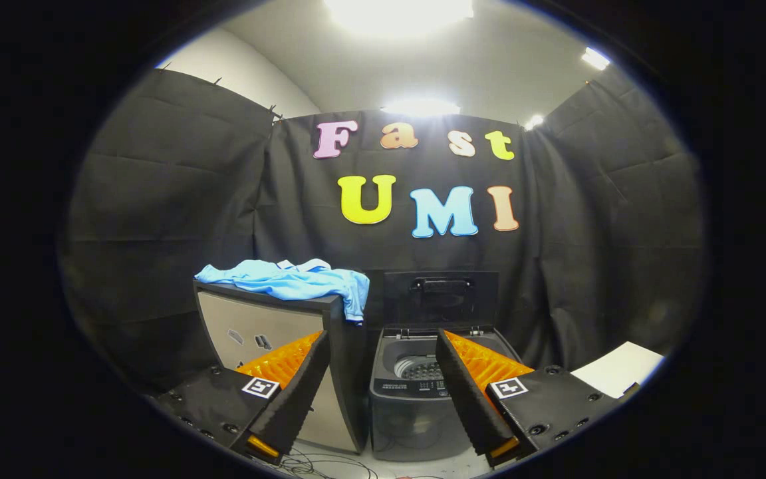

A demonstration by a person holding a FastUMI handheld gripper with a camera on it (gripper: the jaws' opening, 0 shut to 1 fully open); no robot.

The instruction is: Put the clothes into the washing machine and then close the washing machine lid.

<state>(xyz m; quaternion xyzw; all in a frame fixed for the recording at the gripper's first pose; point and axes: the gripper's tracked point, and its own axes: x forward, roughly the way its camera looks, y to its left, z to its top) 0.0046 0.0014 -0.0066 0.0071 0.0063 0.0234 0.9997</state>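
Observation:
A light blue garment (296,281) lies crumpled on top of a dark cabinet (270,332), one end hanging over the cabinet's right edge. Right beside the cabinet stands a small grey top-loading washing machine (409,399). Its dark lid (441,297) is raised upright at the back, and the drum (421,368) shows inside. My gripper (381,349) is open, fingers spread wide with nothing between them. It hangs well short of both the cabinet and the machine, with the machine showing between the fingers.
Black cloth walls close the booth on three sides. A white flat surface (619,369) sits to the right, beyond the right finger. Loose cables (316,466) lie on the pale floor in front of the cabinet.

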